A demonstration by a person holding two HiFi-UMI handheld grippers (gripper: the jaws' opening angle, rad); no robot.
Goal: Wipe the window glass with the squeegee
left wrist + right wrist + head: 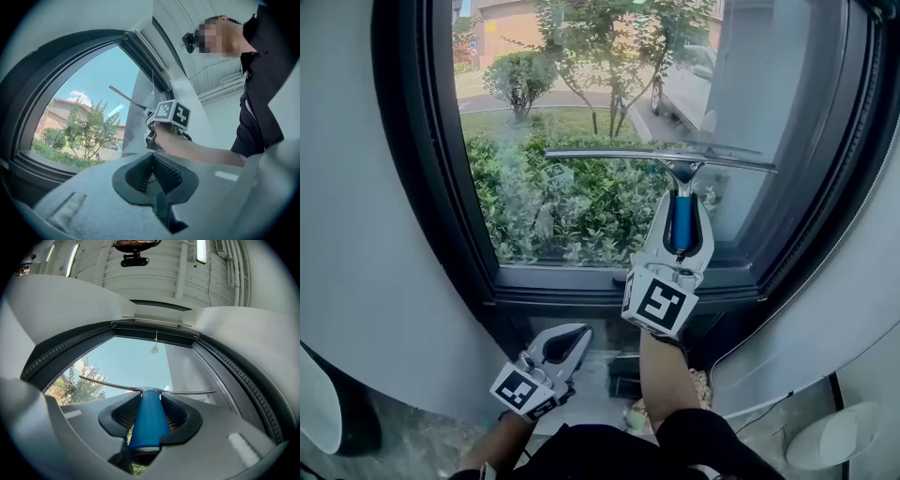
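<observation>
The squeegee has a blue handle (682, 223) and a long metal blade (661, 157). The blade lies level against the window glass (581, 103), a little above its lower half. My right gripper (682, 211) is shut on the handle, pointing up at the pane. In the right gripper view the handle (147, 420) fills the jaws and the blade (145, 390) crosses the glass ahead. My left gripper (565, 343) hangs lower, below the sill, shut with nothing in it. Its pads (164, 171) meet in the left gripper view, where the blade (126, 98) also shows.
A thick dark window frame (581, 281) rings the glass, set into curved white walls (375, 234). Bushes (572, 206) and a parked car (689, 84) lie outside. A cable (769, 398) and a white rounded object (834, 436) are on the floor at right.
</observation>
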